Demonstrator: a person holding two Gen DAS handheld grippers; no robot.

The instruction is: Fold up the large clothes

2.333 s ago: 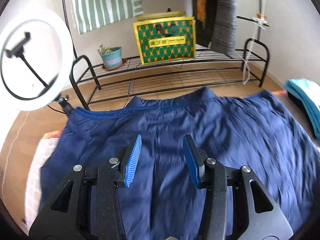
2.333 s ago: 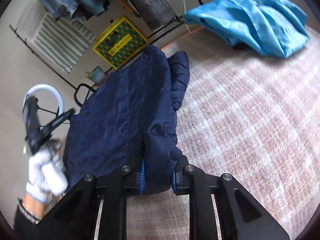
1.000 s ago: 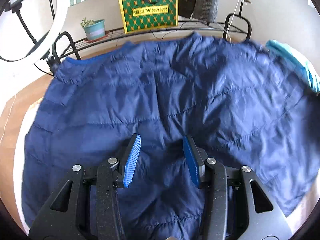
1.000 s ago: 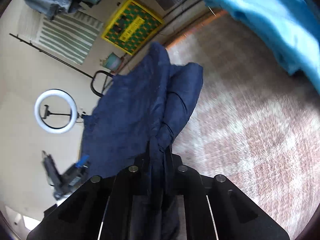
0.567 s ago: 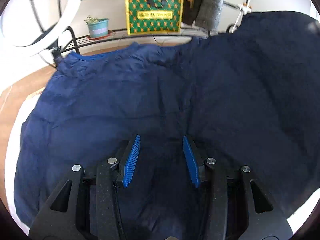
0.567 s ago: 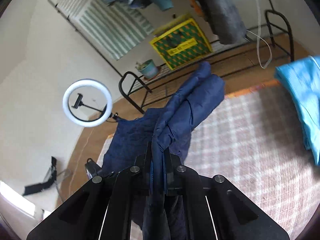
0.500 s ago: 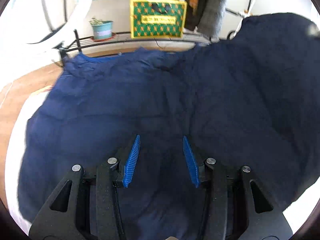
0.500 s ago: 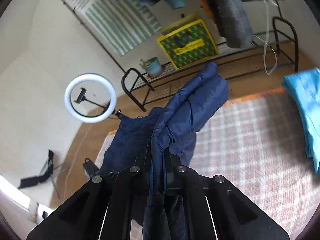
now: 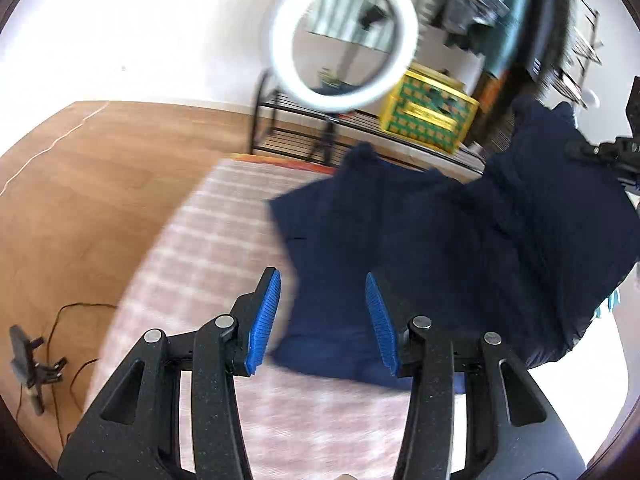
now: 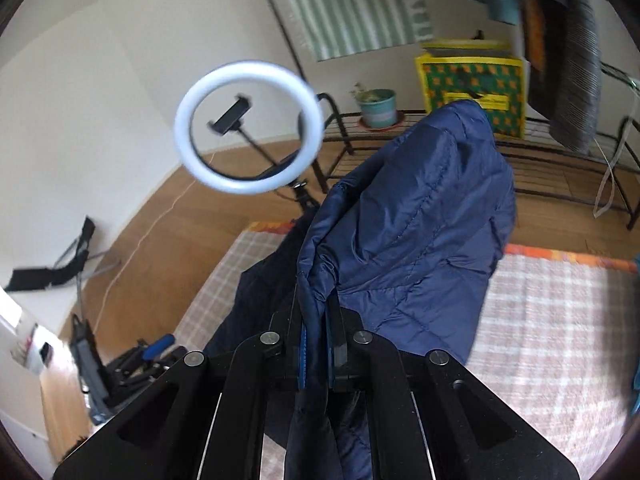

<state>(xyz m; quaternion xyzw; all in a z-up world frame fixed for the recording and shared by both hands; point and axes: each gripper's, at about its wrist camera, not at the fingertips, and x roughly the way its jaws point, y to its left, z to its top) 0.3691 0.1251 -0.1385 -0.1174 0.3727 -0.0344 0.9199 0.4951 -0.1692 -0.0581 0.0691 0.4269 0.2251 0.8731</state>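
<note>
A navy quilted jacket [image 9: 460, 248] lies partly on the checked blanket [image 9: 208, 248]. Its right side is lifted high toward the frame's right edge. My left gripper [image 9: 321, 276] is open above the jacket's left edge, with its blue pads [image 9: 264, 320] apart and nothing pressed between them. In the right wrist view my right gripper [image 10: 316, 320] is shut on a bunched fold of the jacket [image 10: 412, 220]. The cloth rises in a hump beyond the fingers and hangs down below them, hiding the pads.
A ring light [image 10: 248, 126] on a stand is by the blanket's far left corner. Behind it, a black metal rack [image 10: 560, 168] holds a yellow-green box [image 10: 470, 84] and a plant pot [image 10: 378, 108]. Wooden floor [image 9: 80, 200] with cables and camera gear [image 10: 120, 364] lies to the left.
My left gripper has swung left and up off the jacket's middle, and now looks over the blanket's edge and the floor. My right gripper has rolled and raised its fold higher.
</note>
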